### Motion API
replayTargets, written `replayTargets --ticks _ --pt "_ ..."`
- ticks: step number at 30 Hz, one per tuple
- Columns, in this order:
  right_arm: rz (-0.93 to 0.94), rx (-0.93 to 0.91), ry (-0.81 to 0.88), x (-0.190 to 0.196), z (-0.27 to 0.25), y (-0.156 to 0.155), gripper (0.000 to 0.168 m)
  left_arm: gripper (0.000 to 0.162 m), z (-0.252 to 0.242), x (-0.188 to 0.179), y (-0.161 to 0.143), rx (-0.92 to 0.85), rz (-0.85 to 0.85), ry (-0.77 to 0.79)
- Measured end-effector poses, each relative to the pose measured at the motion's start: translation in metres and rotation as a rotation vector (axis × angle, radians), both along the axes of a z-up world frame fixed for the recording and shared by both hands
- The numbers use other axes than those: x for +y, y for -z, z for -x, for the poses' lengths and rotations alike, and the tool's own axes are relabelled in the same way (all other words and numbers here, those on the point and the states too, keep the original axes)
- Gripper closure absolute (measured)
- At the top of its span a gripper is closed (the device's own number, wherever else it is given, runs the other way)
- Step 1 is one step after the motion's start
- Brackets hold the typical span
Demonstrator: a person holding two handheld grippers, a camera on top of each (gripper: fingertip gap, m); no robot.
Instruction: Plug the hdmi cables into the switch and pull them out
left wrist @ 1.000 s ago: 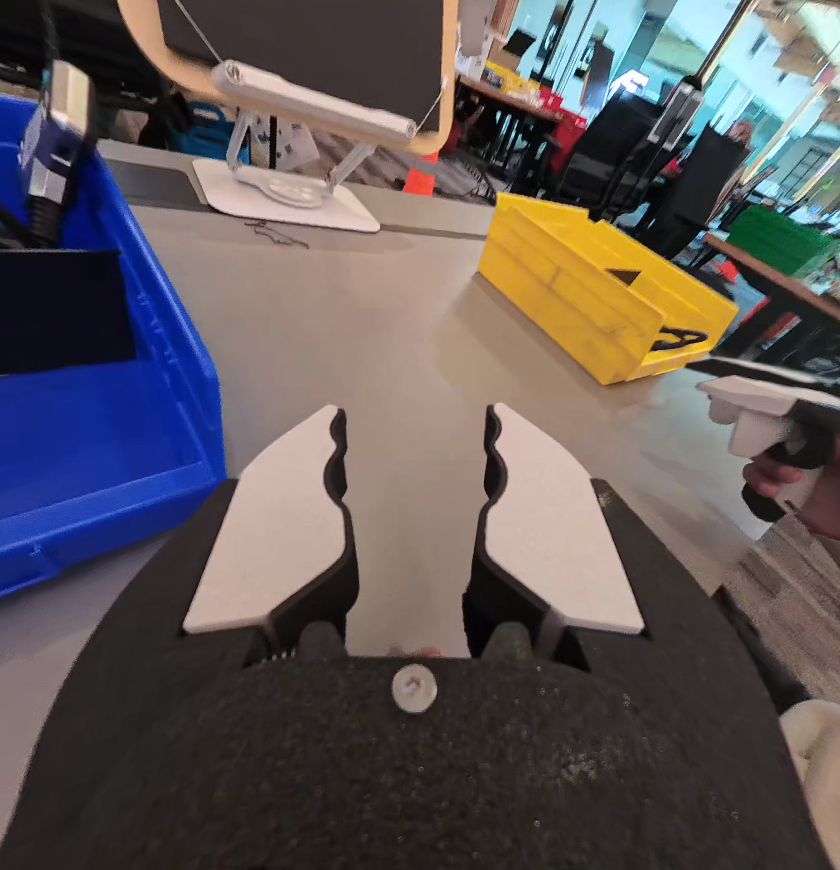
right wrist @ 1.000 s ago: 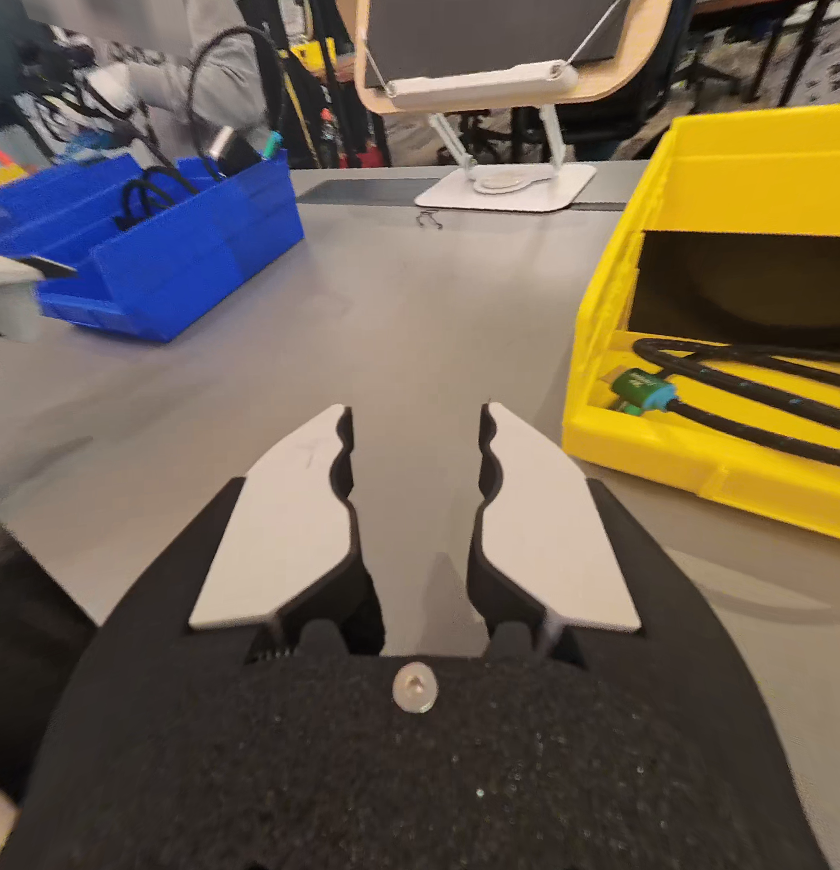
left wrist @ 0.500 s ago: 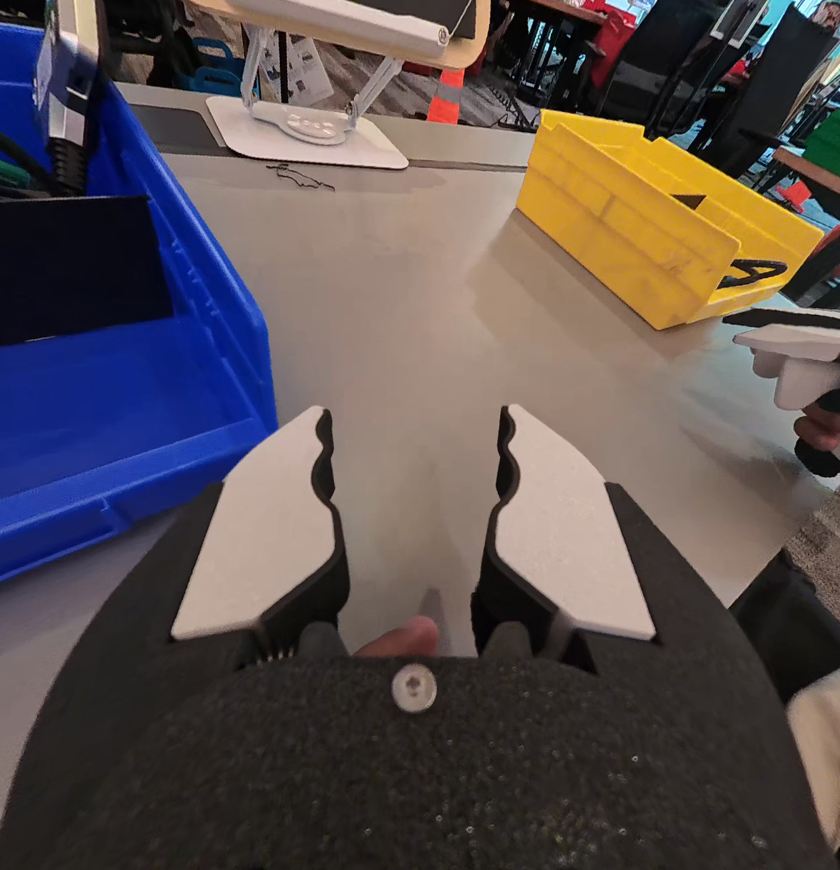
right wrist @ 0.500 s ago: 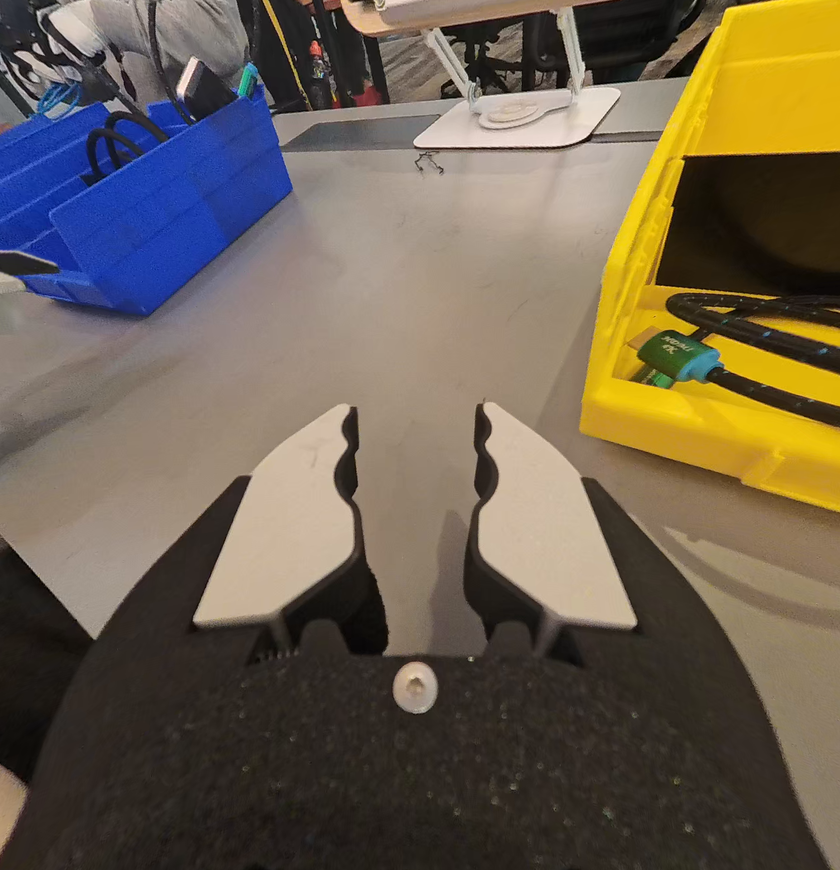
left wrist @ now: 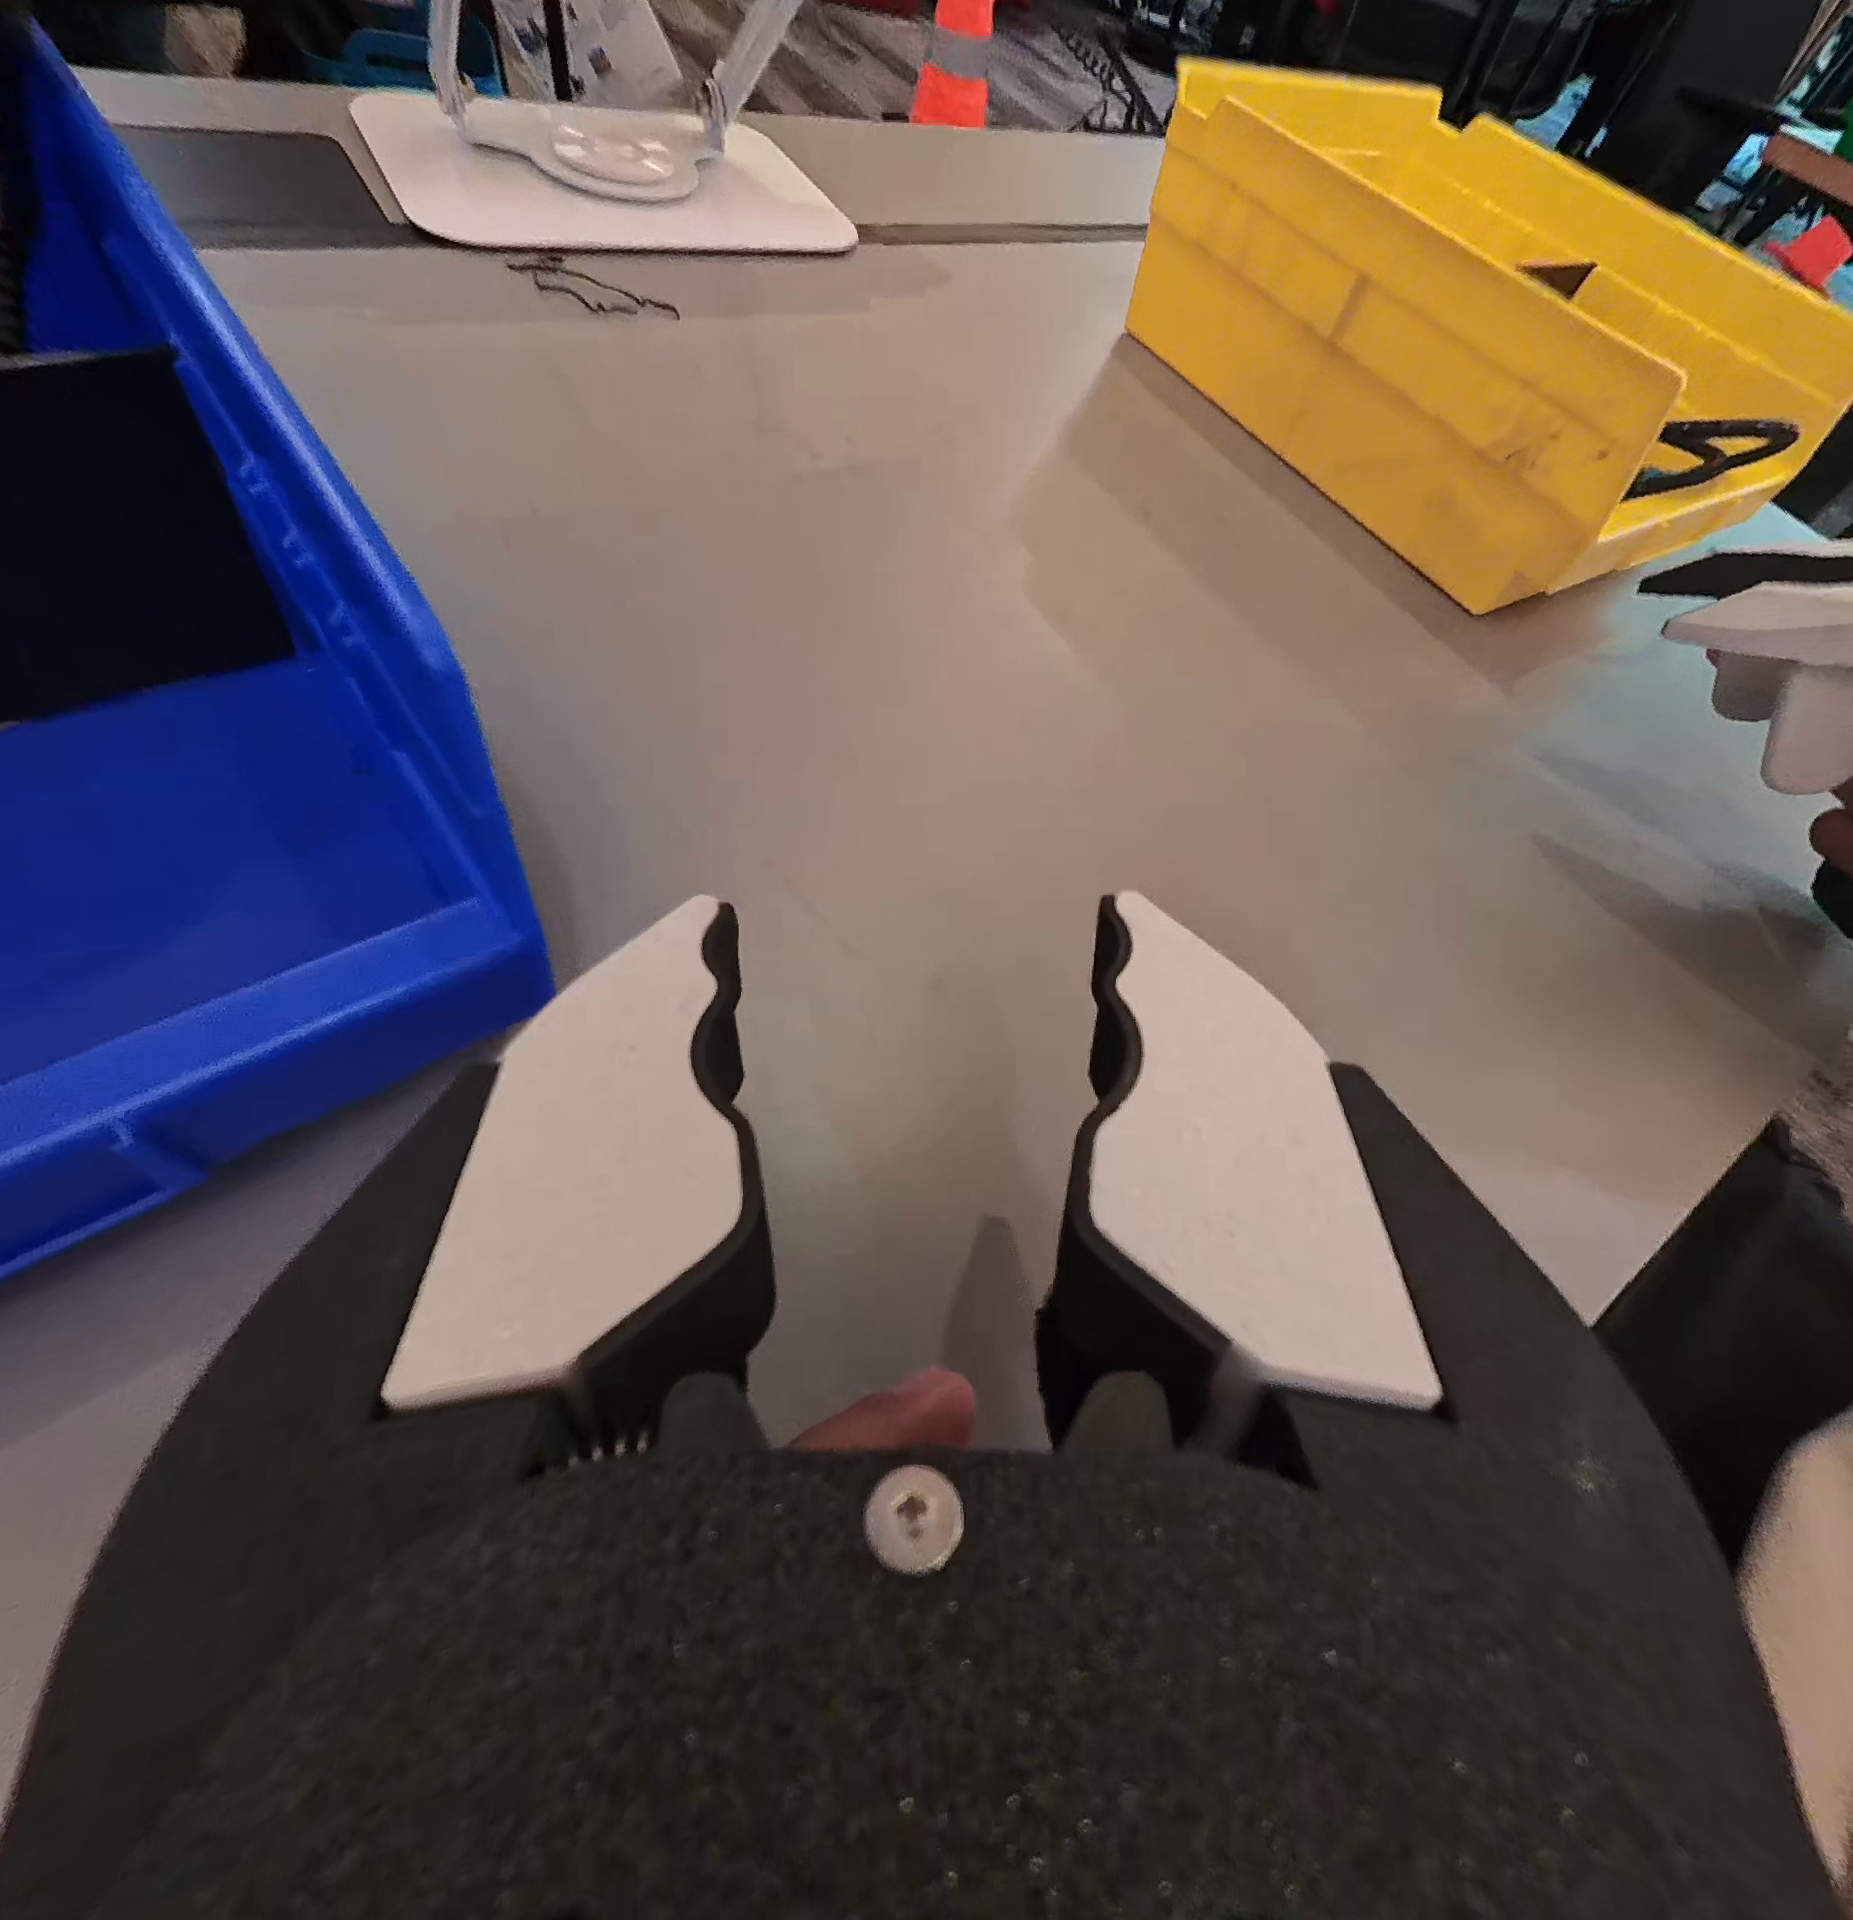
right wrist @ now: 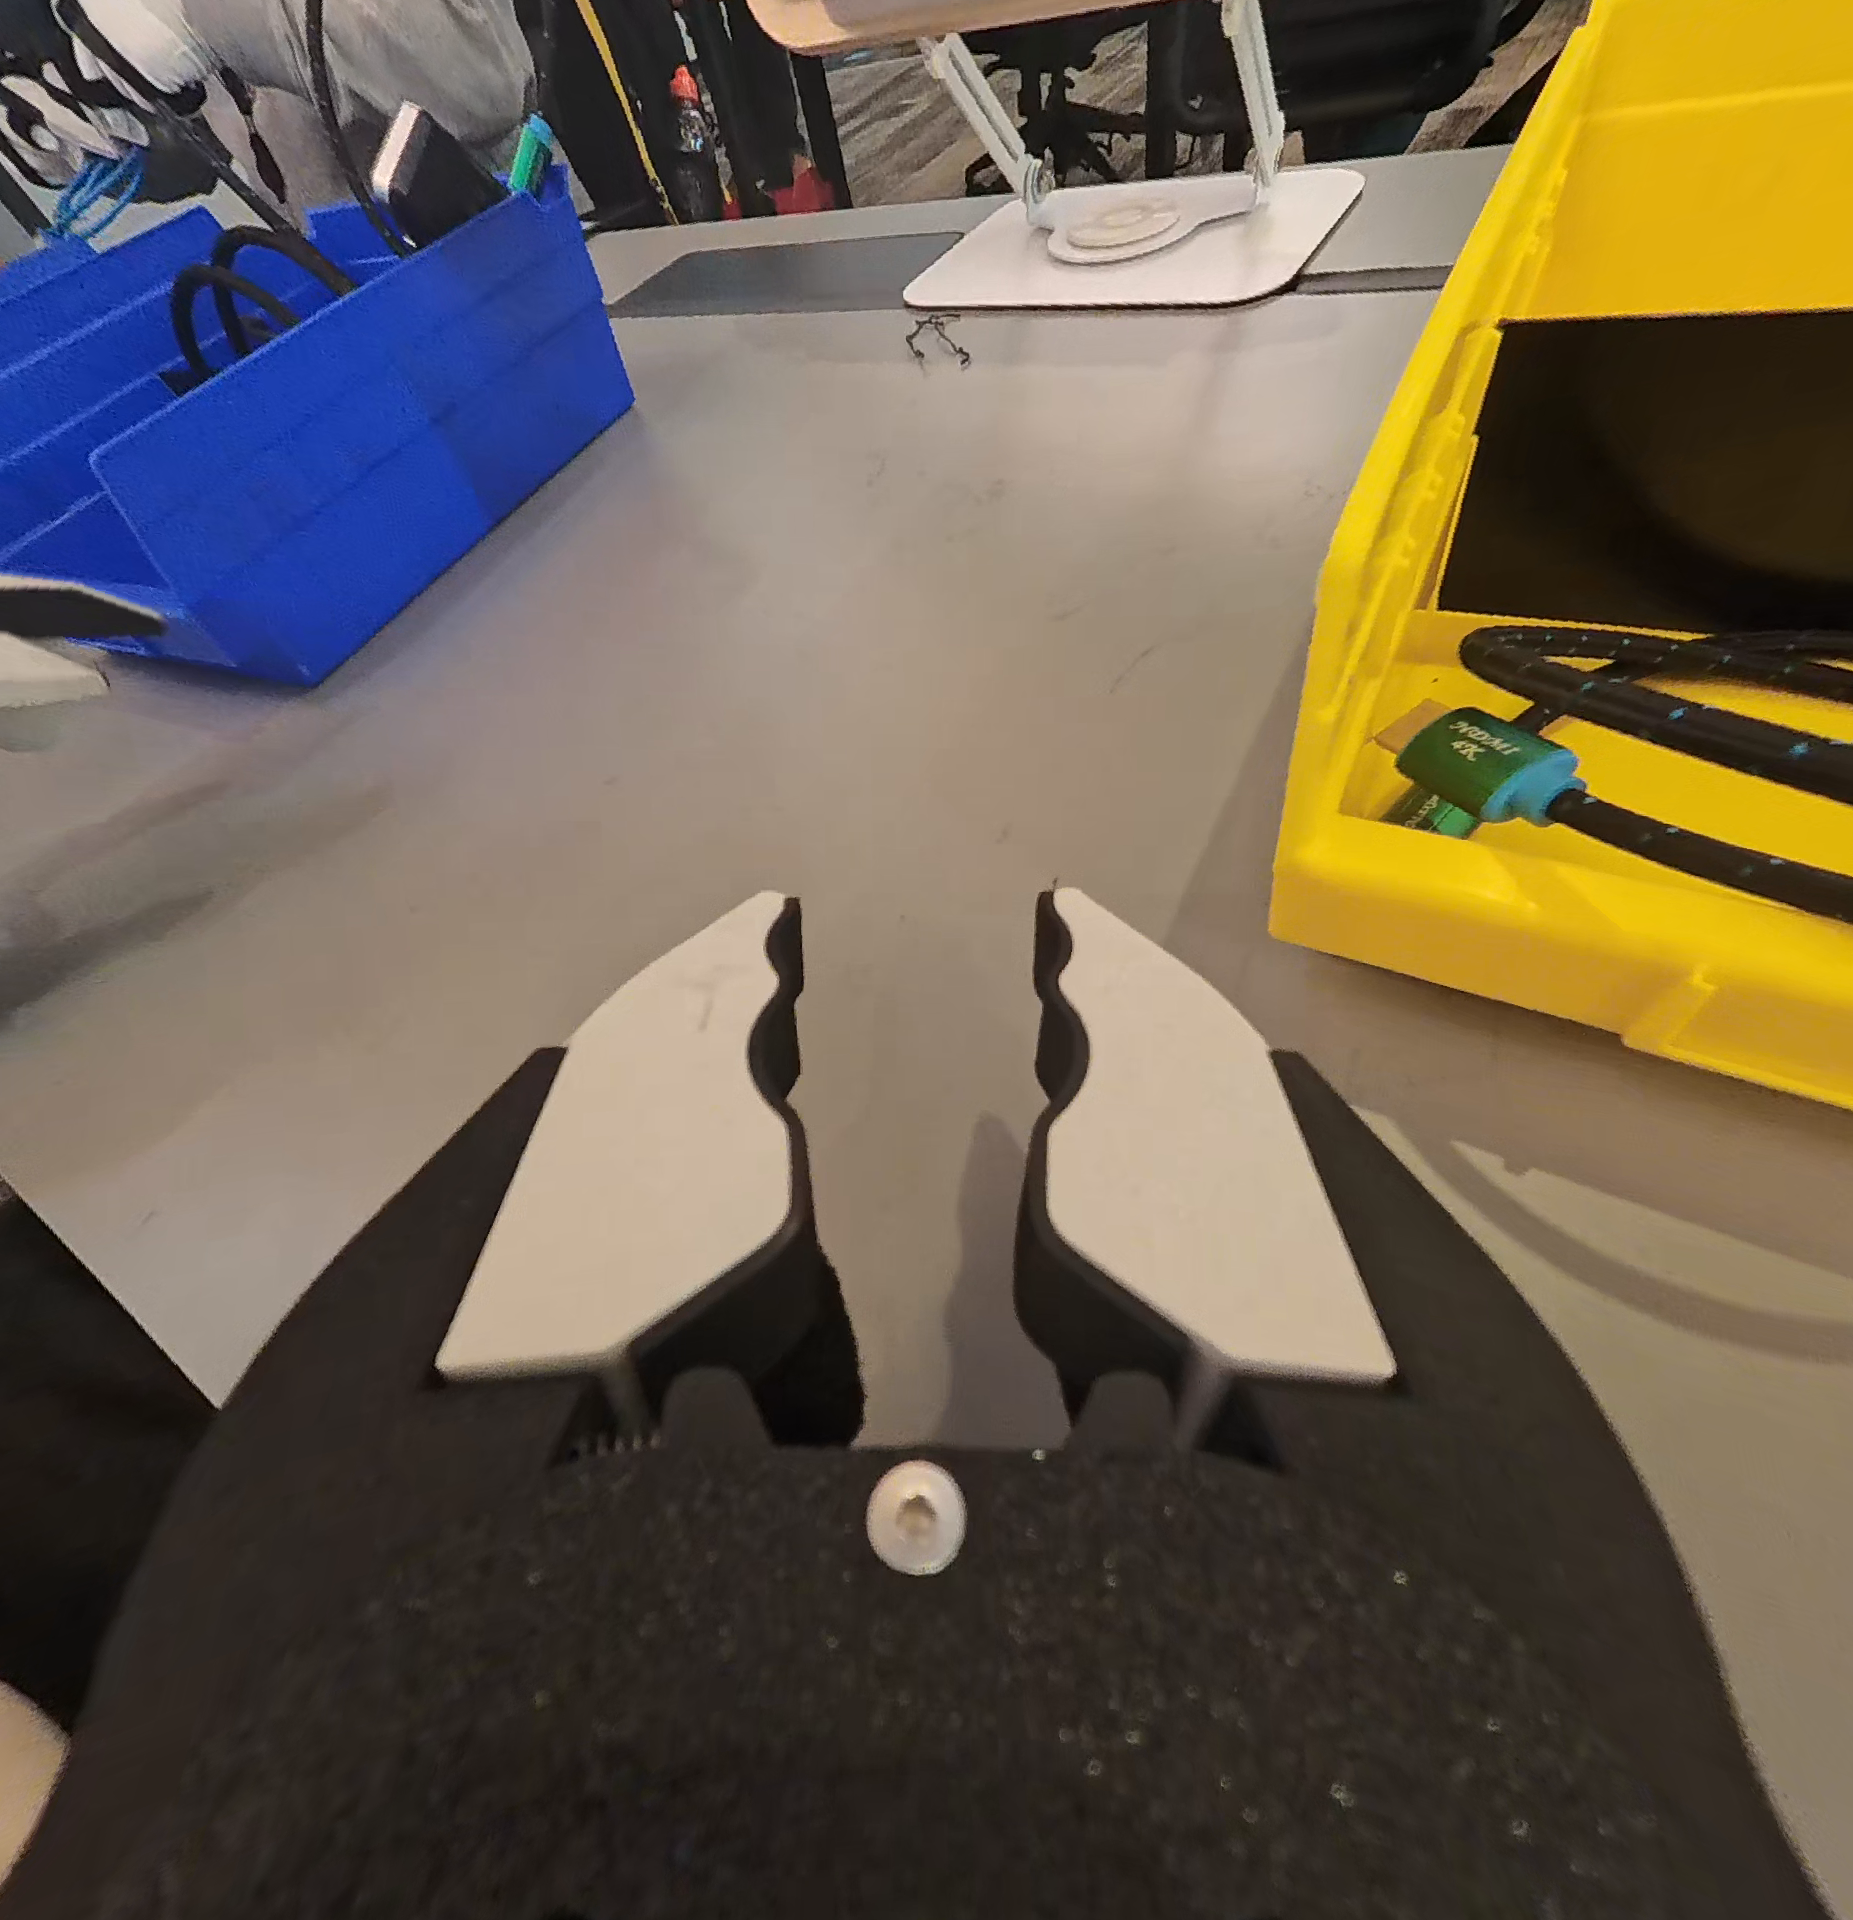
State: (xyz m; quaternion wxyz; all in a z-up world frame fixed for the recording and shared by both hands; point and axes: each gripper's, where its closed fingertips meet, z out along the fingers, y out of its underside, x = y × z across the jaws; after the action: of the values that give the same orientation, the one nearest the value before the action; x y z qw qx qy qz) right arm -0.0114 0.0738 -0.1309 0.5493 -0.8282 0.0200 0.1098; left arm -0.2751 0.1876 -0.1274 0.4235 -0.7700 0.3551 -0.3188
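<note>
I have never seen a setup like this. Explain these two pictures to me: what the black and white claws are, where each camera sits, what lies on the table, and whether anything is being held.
There is no robot here. A person holds one two-finger tool in each hand, and a camera on each tool looks forward along its fingers.

The left wrist view shows the left hand-held gripper, open and holding nothing. At its right edge you see the other tool from the side.

The right wrist view shows the right hand-held gripper, also open and holding nothing.

Both hover over a grey table. On it stand a blue bin with black cables and a plug sticking up, and a yellow bin holding a black braided cable with a green plug. A white stand base sits at the far edge.
</note>
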Motion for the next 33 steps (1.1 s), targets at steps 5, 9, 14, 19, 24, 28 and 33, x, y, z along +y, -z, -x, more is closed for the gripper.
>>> replayTargets --ticks 5,9,14,19,24,28,33 --pt "0.006 0.014 -0.009 0.0 0.003 0.0 0.126 0.098 -0.001 -0.003 0.004 0.006 0.028 0.016" --pt "0.006 -0.006 -0.014 -0.001 0.004 -0.001 0.127 0.1 -0.002 -0.004 0.003 -0.001 0.034 0.023" --pt "0.003 -0.031 -0.013 -0.003 0.005 -0.003 0.127 0.099 0.002 -0.006 -0.009 -0.01 0.064 0.051" --pt "0.017 -0.034 -0.018 -0.005 0.005 0.001 0.127 0.097 0.018 0.024 -0.05 0.018 0.014 0.021" --pt "0.018 0.01 -0.036 -0.006 0.008 -0.002 0.128 0.091 0.05 0.094 -0.078 0.229 -0.032 -0.117" --pt "0.016 0.016 -0.046 -0.006 0.011 -0.004 0.128 0.082 0.076 0.168 -0.097 0.278 -0.043 -0.322" --pt "0.013 0.005 -0.055 -0.007 0.014 -0.006 0.128 0.079 0.089 0.25 -0.087 0.258 0.025 -0.491"
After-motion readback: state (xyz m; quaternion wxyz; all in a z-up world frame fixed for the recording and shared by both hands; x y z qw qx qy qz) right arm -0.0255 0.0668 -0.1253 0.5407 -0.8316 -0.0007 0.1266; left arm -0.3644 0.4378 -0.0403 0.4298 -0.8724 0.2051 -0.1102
